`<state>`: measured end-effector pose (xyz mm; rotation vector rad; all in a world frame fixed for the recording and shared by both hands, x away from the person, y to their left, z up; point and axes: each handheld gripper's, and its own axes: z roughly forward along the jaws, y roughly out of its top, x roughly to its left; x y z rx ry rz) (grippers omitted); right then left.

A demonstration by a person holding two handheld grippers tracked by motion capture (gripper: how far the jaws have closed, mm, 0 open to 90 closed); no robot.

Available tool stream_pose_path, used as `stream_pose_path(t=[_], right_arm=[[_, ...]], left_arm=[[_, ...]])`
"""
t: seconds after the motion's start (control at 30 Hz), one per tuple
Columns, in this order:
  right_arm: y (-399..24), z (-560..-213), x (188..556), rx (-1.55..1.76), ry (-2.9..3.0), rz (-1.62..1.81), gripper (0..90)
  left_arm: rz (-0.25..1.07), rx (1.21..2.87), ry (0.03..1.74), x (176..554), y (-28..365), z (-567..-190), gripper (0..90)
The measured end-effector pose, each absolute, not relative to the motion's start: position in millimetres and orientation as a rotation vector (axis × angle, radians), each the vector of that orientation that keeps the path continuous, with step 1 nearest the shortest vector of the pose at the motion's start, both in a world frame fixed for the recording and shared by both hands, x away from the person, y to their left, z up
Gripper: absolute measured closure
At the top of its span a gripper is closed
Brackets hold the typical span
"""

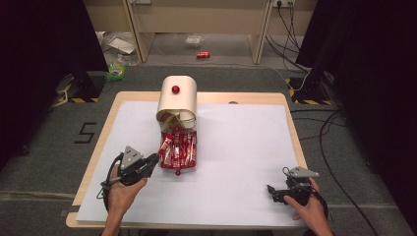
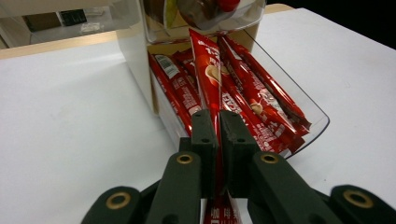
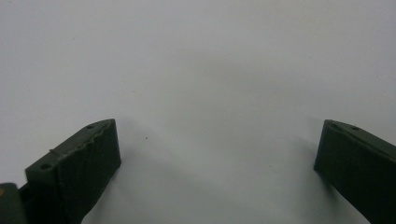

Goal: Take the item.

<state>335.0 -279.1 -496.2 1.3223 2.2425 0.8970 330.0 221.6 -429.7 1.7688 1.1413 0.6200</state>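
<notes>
Jaws of the left gripper (image 2: 218, 122) pinch a red packet (image 2: 208, 77) over the white table (image 1: 236, 157).

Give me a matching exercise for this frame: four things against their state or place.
1. left gripper
2. right gripper
3. clear drawer
4. red knob

a. pulled out, full of red packets
b. on the cream box's front
c. shut on a red snack packet
d. open over bare white table

Pairs: 1-c, 2-d, 3-a, 4-b
</notes>
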Motion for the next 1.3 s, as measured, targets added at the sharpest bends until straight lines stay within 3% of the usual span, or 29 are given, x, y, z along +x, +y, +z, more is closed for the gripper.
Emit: stream_pose_path(t=[1.3], right_arm=[[-278.9, -496.4, 334.9, 1.324, 2.24, 0.897, 0.6]], left_arm=[[0.699, 1.661, 1.287, 331.9, 271.3, -437.5, 84.1]])
